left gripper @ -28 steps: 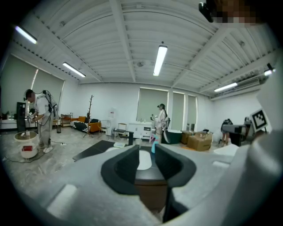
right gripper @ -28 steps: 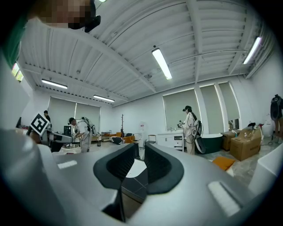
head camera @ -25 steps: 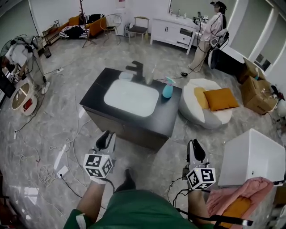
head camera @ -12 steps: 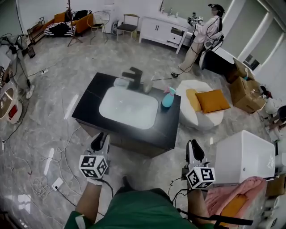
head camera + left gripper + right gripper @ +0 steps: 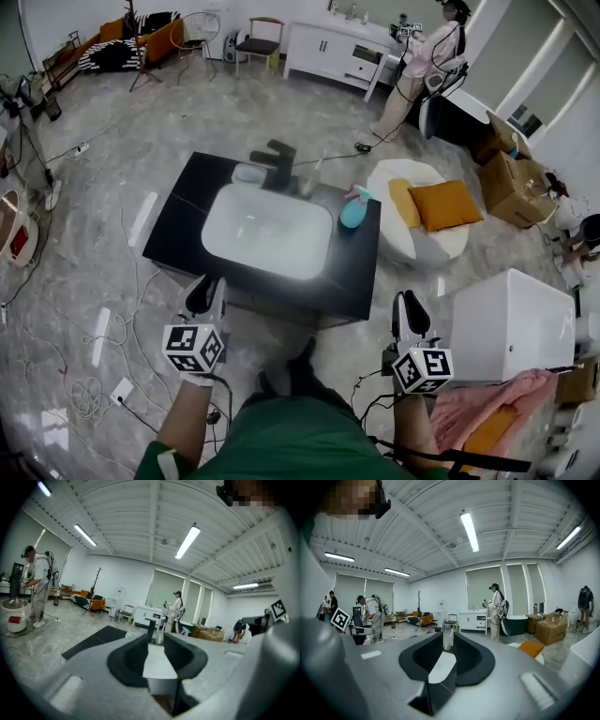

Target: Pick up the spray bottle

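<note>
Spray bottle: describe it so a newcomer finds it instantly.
Find the black vanity counter with the white basin mid-room. The spray bottle stands on its right rear corner. It is the only teal item there; the faucet is black.

Bright ceiling strips; fisheye-warped edges

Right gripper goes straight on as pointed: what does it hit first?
Probably the cup beside the faucet: it sits centred between the open jaws. The spray bottle lies right of that line. Depth is unclear.
</note>
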### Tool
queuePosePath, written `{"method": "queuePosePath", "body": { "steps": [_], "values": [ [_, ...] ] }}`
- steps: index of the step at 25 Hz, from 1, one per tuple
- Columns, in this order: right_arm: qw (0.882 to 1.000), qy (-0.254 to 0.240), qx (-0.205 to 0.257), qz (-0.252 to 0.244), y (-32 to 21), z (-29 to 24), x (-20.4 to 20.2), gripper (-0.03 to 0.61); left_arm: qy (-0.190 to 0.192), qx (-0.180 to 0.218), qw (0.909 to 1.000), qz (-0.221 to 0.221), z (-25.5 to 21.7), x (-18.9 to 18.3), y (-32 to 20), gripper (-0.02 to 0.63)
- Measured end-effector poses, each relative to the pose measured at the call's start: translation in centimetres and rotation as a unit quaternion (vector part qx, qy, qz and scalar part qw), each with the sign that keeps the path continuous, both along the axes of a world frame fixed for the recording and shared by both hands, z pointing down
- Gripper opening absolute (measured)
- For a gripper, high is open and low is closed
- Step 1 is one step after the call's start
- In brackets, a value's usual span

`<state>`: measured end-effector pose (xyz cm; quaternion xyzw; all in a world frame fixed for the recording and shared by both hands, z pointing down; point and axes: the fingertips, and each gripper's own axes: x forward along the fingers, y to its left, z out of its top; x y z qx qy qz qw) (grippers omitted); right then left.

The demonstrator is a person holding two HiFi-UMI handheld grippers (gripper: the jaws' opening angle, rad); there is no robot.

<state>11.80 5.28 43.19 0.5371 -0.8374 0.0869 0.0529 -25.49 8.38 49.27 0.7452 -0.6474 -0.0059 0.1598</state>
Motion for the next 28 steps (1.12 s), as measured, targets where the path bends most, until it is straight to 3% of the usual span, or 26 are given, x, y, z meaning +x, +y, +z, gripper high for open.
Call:
{"method": "queuePosePath", "body": {
  "steps": [9, 18, 28],
  "values": [
    [0.999, -0.043, 0.005, -0.034, -9.7, 0.0, -0.5, 0.069, -0.036, 0.007, 0.9990, -0.026, -3.2, 0.2, -6.4, 0.101],
    [0.996, -0.070, -0.006, -0.054, -20.0, 1.8, 2.1, 0.069, -0.062, -0.006, 0.9976, -0.030, -3.3, 4.4, -14.8, 0.101],
    [0.994, -0.085, -0.029, -0.060, -26.0, 4.2, 4.2, 0.069, -0.078, -0.016, 0.9965, -0.026, -3.4, 7.5, -19.3, 0.103]
  ]
}}
